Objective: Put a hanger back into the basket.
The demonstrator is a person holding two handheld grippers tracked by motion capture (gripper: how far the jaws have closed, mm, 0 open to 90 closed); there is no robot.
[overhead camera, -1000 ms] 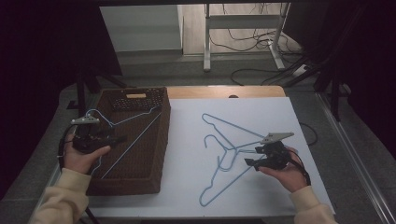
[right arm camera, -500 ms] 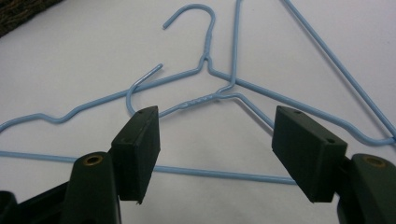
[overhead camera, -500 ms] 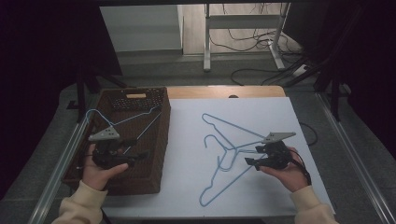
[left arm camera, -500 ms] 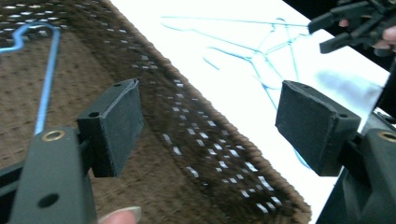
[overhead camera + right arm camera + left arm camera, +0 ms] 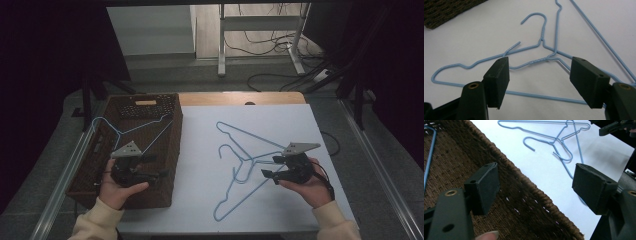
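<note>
Two blue wire hangers lie crossed on the white table top [image 5: 200, 150]: a far hanger [image 5: 250, 134] and a near hanger [image 5: 217, 215]. A third blue hanger [image 5: 131, 131] rests in the brown wicker basket [image 5: 175, 145] at the left. My left gripper [image 5: 161, 176] hovers open over the basket's near right part, jaws pointing right. In the left gripper view the basket rim [image 5: 504, 160] runs between its empty jaws. My right gripper [image 5: 267, 175] is open just right of the crossed hangers. In the right gripper view the hanger necks [image 5: 541, 40] lie ahead of its empty jaws.
A bare wooden strip [image 5: 240, 98] edges the table's far side. Metal rails [image 5: 380, 170] run along both sides. Beyond the table stand a desk frame and floor cables [image 5: 270, 47]. The other gripper [image 5: 616, 126] shows at the top right of the left gripper view.
My left gripper has moved from the basket's far left toward its near right side, staying open. The right gripper and the hangers have not moved.
</note>
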